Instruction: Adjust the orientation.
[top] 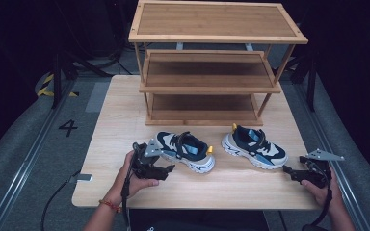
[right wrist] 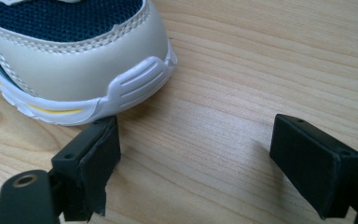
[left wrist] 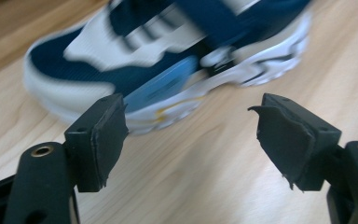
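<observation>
Two navy, white and light-blue sneakers stand side by side on the wooden table [top: 125, 115], in front of a bamboo rack. My left gripper [top: 169, 168] hovers just in front of the left sneaker [top: 185, 150], pointing right, held by a hand. In the left gripper view its jaws [left wrist: 191, 140] stand apart with only table between them, and the blurred sneaker [left wrist: 168, 51] lies beyond. My right gripper [top: 289, 171] is beside the toe of the right sneaker [top: 254, 147]. Its jaws [right wrist: 196, 163] are wide open, one fingertip [right wrist: 98, 144] close to the toe cap [right wrist: 74, 60].
A three-shelf bamboo rack [top: 212, 72] with bare shelves stands at the back of the table. Dark floor with rails and a painted number surrounds the table. Cables trail from both grippers over the front edge.
</observation>
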A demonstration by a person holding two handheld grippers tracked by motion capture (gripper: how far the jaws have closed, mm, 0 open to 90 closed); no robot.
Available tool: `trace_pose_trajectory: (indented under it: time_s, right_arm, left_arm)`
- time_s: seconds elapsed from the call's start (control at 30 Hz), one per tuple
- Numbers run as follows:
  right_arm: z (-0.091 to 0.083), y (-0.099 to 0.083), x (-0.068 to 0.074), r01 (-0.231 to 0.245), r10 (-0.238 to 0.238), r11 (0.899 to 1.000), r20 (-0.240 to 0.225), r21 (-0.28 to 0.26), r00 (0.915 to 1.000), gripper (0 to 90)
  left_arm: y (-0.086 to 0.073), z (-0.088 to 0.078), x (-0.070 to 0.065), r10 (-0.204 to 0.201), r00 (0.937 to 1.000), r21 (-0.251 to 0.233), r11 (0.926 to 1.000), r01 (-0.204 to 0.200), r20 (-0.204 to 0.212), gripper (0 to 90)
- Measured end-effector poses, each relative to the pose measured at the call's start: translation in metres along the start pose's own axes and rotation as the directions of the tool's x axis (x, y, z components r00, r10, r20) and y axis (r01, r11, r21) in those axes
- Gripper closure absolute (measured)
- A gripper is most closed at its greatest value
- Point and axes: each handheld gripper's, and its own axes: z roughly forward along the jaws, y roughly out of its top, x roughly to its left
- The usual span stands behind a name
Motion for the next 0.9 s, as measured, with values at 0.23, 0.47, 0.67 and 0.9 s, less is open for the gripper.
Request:
trace_pose_trajectory:
  time_s: [0.23,0.47,0.67,0.9]
  right_arm:
    - [0.0,0.0,0.0,0.0,0.0,1.0,0.0,0.0,1.0,16.7]
    - [0.0,0.0,0.0,0.0,0.0,1.0,0.0,0.0,1.0,16.6]
    - [0.0,0.0,0.0,0.0,0.0,1.0,0.0,0.0,1.0,16.6]
    - [0.0,0.0,0.0,0.001,-0.001,1.0,-0.001,0.0,1.0,16.6]
  left_arm:
    - [0.025,-0.001,-0.027,0.042,0.9973,-0.038,0.9985,-0.04,0.059,32.8]
    - [0.051,0.017,-0.047,0.084,0.9935,-0.023,0.9964,-0.082,0.077,37.1]
    - [0.06,0.033,-0.051,0.073,0.9936,-0.02,0.9972,-0.072,0.085,34.6]
    - [0.068,0.055,-0.054,0.077,0.9942,0.037,0.9961,-0.08,0.075,35.6]
